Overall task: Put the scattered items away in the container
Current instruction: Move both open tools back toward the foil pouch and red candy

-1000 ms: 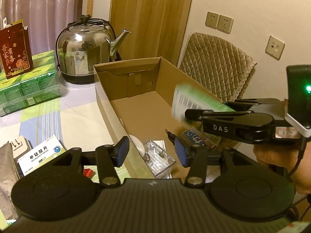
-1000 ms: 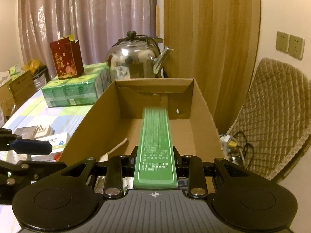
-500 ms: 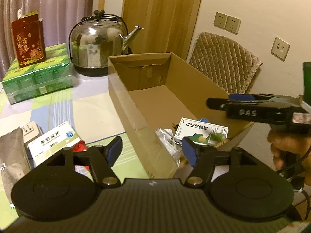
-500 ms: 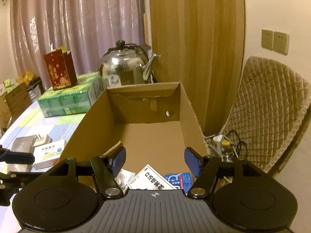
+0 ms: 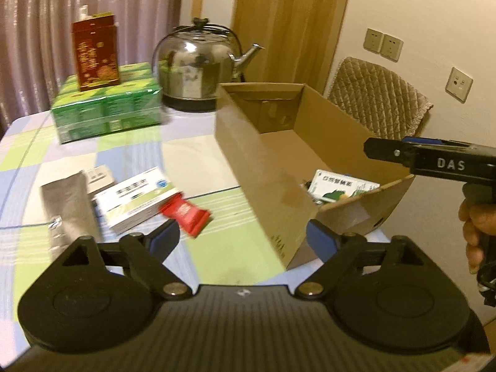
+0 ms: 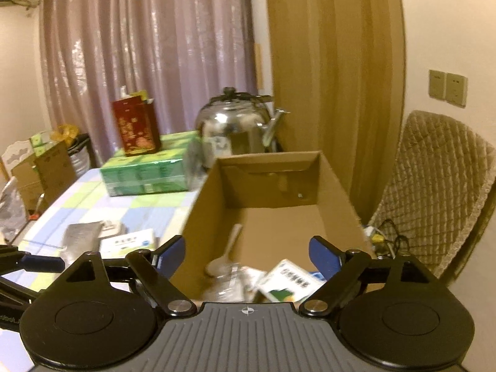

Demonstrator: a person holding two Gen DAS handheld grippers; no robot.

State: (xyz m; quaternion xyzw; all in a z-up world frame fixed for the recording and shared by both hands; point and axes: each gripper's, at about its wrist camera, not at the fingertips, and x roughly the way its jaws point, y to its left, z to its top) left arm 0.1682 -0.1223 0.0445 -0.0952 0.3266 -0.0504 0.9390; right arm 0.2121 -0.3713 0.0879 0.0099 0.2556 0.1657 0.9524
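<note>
red packet (image 5: 186, 214) on the table looks light, soft and a little slippery; better to pinch it across the middle. left gripper (image 5: 242, 240) and right gripper (image 6: 247, 255) are both spread wide, holding nothing.

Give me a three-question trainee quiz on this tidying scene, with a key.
1. True or false: the left gripper holds the red packet.
2. Which item is inside the cardboard box? A) silver pouch B) white spoon C) kettle
3. Fill in: the right gripper is ____.

Key: 1 false; 2 B; 3 open.
</note>
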